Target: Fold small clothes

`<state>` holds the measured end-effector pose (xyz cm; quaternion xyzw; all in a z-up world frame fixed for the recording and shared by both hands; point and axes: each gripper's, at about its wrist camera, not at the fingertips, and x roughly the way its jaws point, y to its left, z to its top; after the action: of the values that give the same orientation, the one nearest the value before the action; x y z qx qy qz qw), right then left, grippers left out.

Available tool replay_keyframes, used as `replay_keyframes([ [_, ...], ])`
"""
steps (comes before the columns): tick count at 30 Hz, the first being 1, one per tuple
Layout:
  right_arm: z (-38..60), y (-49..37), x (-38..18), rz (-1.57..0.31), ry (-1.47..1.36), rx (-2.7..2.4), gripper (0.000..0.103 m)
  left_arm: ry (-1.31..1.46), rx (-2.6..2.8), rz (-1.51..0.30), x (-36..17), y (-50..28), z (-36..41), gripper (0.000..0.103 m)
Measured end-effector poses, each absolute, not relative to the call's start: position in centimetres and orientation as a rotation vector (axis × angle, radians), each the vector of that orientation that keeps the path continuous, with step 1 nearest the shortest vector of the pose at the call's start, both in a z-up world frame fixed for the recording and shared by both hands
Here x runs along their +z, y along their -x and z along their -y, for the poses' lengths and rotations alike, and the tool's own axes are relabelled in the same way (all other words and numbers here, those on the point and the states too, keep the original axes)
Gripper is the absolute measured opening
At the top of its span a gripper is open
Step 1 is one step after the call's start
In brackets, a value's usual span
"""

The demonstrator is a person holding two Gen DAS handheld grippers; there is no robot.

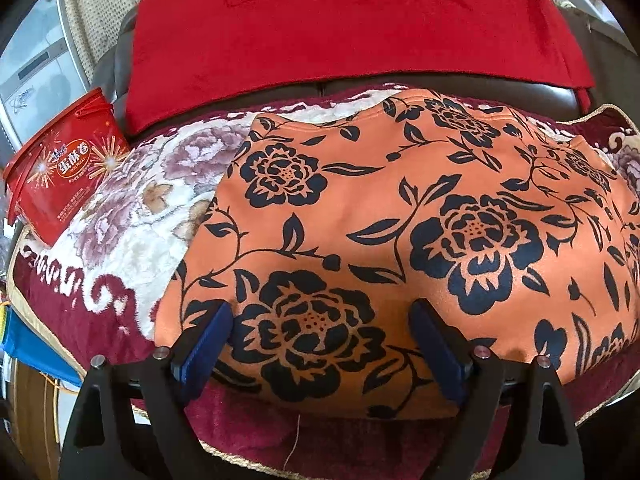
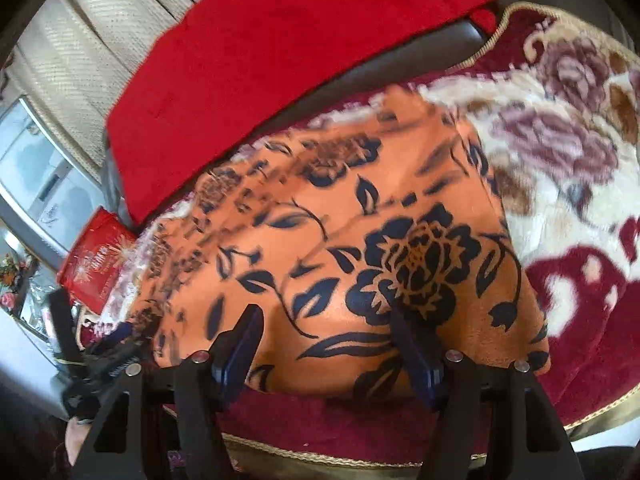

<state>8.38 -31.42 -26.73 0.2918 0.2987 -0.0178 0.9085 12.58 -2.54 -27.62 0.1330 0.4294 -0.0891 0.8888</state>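
Orange floral garment [image 1: 400, 216] lies spread on the plush floral blanket [image 1: 132, 208], its right edge cut off in the left wrist view and its far half smeared by blur in the right wrist view. Left gripper [image 1: 322, 328] stands released, jaws wide apart over the garment's near hem; contact with the fabric cannot be confirmed. Right gripper [image 2: 326, 332] likewise released, jaws wide, over the near hem. Red cloth [image 1: 340, 36] drapes the sofa back. Red snack tub [image 1: 66, 164] sits at the blanket's left, partly hidden in the right view
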Motion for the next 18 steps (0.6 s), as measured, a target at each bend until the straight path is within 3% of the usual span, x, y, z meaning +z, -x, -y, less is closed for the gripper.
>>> replay_keyframes([
  [3,33.4,-7.1,-26.3,-0.541,-0.663,-0.087,0.069,-0.268,-0.225,-0.849,-26.0,-12.3,3.3,0.090],
  [10,35.3,-8.1,-28.1,-0.604,-0.814,-0.004,0.069,-0.354,-0.255,-0.897,-27.1,-13.7,7.4,0.091],
  [18,38.4,-8.0,-25.9,-0.381,-0.928,0.016,0.069,-0.343,-0.225,-0.919,-27.5,-14.3,7.1,0.102],
])
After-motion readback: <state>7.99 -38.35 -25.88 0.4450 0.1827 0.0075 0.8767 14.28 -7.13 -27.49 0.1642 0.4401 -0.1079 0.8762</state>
